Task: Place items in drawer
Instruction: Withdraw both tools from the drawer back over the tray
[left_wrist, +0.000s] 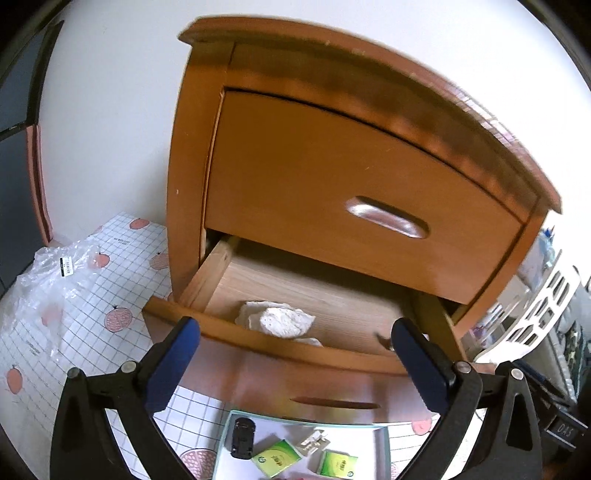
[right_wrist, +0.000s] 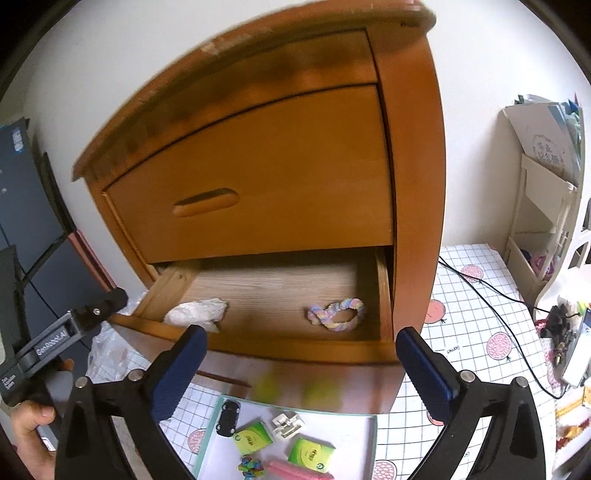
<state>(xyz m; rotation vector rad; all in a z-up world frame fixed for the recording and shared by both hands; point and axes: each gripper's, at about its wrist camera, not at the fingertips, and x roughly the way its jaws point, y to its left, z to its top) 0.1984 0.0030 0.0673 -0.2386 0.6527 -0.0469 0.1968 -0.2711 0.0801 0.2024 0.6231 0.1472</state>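
With both jaws spread wide: left gripper (left_wrist: 295, 332), right gripper (right_wrist: 301, 345), empty.
Drawer (right_wrist: 277, 347): open, holding white cloth (right_wrist: 197, 312), pastel rope ring (right_wrist: 338, 313).

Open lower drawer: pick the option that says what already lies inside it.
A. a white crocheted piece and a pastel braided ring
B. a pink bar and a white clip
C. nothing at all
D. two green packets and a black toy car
A: in the right wrist view the open lower drawer holds a white crocheted piece on its left and a pastel braided ring on its right; the green packets sit on the tray below.
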